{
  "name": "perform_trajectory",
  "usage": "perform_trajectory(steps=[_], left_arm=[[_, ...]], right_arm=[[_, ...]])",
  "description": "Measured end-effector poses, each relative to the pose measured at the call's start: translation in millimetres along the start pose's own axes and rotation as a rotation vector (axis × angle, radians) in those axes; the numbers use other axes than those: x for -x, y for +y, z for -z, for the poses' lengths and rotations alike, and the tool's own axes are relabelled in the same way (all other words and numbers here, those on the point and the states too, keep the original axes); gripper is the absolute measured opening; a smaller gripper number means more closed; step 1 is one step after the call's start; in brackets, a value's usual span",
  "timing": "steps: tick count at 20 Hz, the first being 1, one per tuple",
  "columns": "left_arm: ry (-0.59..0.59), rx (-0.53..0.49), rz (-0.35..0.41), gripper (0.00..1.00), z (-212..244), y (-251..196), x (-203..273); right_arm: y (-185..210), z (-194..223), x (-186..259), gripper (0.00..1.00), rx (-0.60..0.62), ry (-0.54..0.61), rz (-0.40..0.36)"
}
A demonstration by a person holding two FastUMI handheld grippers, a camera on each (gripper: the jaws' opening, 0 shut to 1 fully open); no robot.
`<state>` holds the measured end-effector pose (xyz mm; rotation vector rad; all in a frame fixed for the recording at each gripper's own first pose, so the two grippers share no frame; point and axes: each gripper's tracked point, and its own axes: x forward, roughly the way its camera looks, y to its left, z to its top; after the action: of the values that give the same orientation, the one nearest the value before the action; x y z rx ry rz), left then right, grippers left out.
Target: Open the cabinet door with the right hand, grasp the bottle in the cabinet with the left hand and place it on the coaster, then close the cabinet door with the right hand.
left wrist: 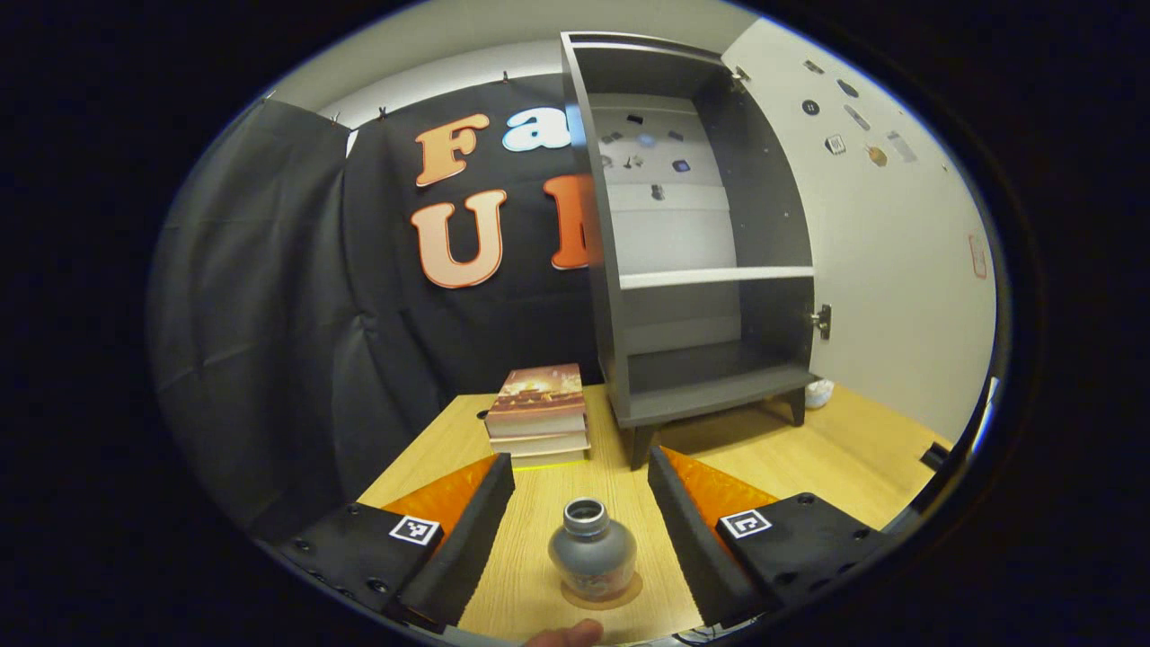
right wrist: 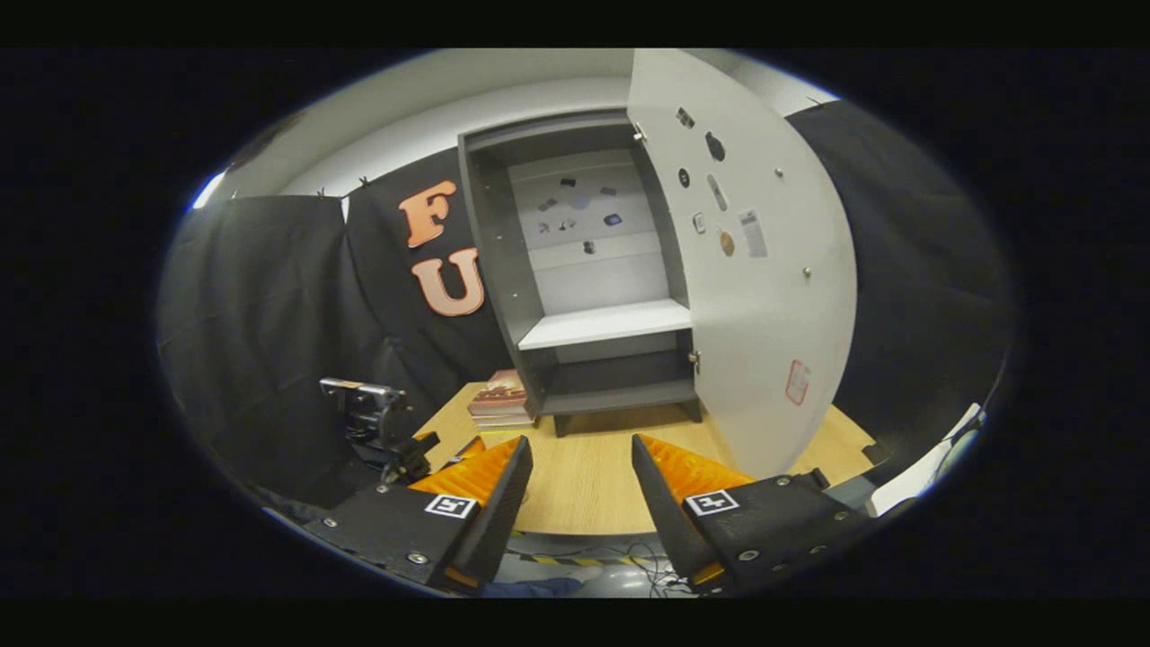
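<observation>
The cabinet [left wrist: 701, 270] is standing at the back of the wooden surface [left wrist: 809, 458] with its door [right wrist: 755, 270] swung wide open to the right, and its shelves are looking bare. Just left of the cabinet's foot a stack of books [left wrist: 539, 413] is lying. The left gripper [left wrist: 582, 503] is hovering low over the near edge of the surface, fingers spread apart and released, touching nothing. Between them the grey bottle [left wrist: 591, 553] is standing upright on the round coaster [left wrist: 629, 595]. The right gripper [right wrist: 579, 490] is hanging back from the surface, fingers likewise parted and gripping nothing, facing the open door from well apart. By my judgement, the opening and the placing are finished; only closing the door with the right hand is remaining.
</observation>
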<state>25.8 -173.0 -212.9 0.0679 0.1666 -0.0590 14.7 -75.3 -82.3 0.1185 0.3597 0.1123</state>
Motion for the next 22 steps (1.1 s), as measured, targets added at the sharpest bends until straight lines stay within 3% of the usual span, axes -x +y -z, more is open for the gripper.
perform_trajectory(steps=[1,2,6,11,13,17,22], left_arm=[[-0.017,0.007,0.005,1.0,-15,2,2],[-0.028,0.009,0.006,0.94,-25,3,3],[-0.052,0.006,0.009,0.98,-59,3,8],[-0.044,-0.006,0.04,0.94,-78,-7,5],[-0.041,0.008,0.031,0.98,-85,-6,5],[-0.039,0.0,0.003,0.98,-96,-5,13],[-0.021,-0.01,-0.04,0.98,-95,-5,14]], right_arm=[[-10,-14,4,0.7,0.012,-0.031,0.017],[-21,-25,7,0.7,0.018,-0.054,0.034],[-71,-68,24,0.7,0.022,-0.141,0.117],[-126,-99,35,0.71,0.043,-0.203,0.197],[-146,-111,36,0.71,0.061,-0.218,0.225],[-184,-124,40,0.71,0.034,-0.242,0.253],[-200,-125,20,0.71,0.041,-0.221,0.216]])
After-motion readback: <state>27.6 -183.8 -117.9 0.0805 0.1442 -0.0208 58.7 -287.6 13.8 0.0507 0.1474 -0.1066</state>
